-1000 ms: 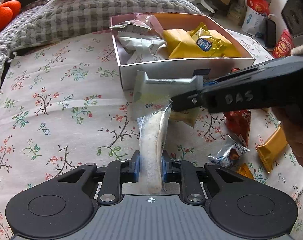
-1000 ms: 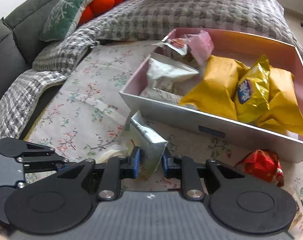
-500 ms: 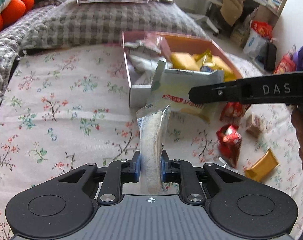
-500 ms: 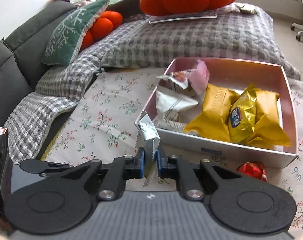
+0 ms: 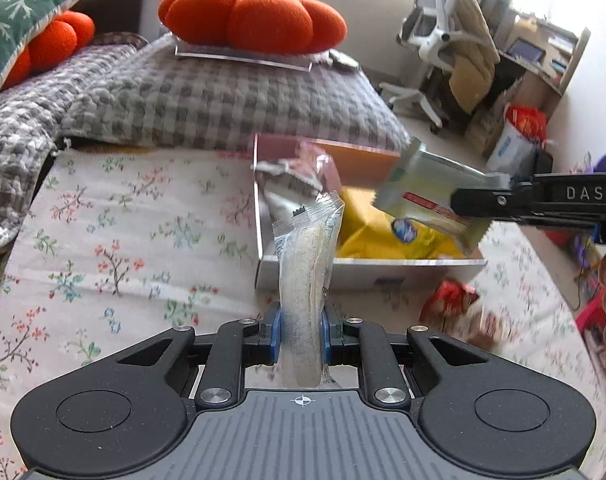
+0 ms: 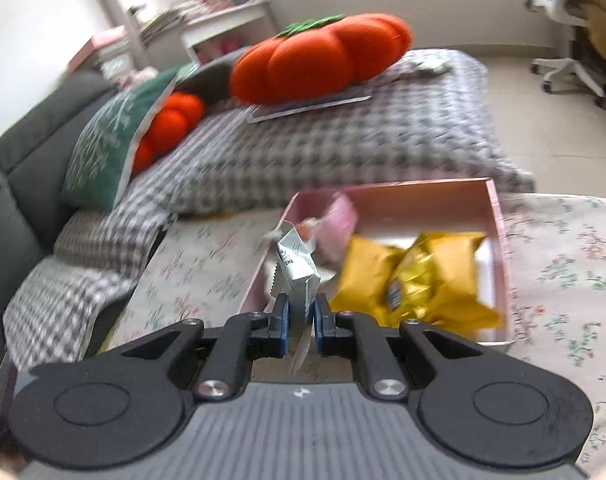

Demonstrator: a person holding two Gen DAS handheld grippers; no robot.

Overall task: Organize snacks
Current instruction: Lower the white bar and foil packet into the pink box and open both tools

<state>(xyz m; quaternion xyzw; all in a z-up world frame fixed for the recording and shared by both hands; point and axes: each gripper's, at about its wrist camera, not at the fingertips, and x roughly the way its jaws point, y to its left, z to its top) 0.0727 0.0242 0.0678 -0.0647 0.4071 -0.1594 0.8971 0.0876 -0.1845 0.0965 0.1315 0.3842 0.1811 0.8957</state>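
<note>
Ahead of both grippers lay the flowered bed [image 5: 115,240], checked blanket [image 5: 223,96] and orange cushion [image 5: 251,20] beyond. Just ahead and slightly right of the left gripper [image 5: 301,330] sat the box [image 5: 367,272], already holding yellow bags [image 5: 387,236] and a white bag [image 5: 281,202].

Over the last second, rose from the bed with both grippers and swung toward the box. Right gripper [image 6: 301,326] now hung over the box's near left corner, pinching a silver packet [image 6: 297,266] upright; same packet seen from the left camera above the yellow bags. Left gripper, short of the near wall, clamped on a clear packet [image 5: 307,272] with a pale wafer inside.

Probably both pickups done; release into the box next, right first. Red wrapper [image 5: 447,304] to the left gripper's right, outside the box, left to collect.
</note>
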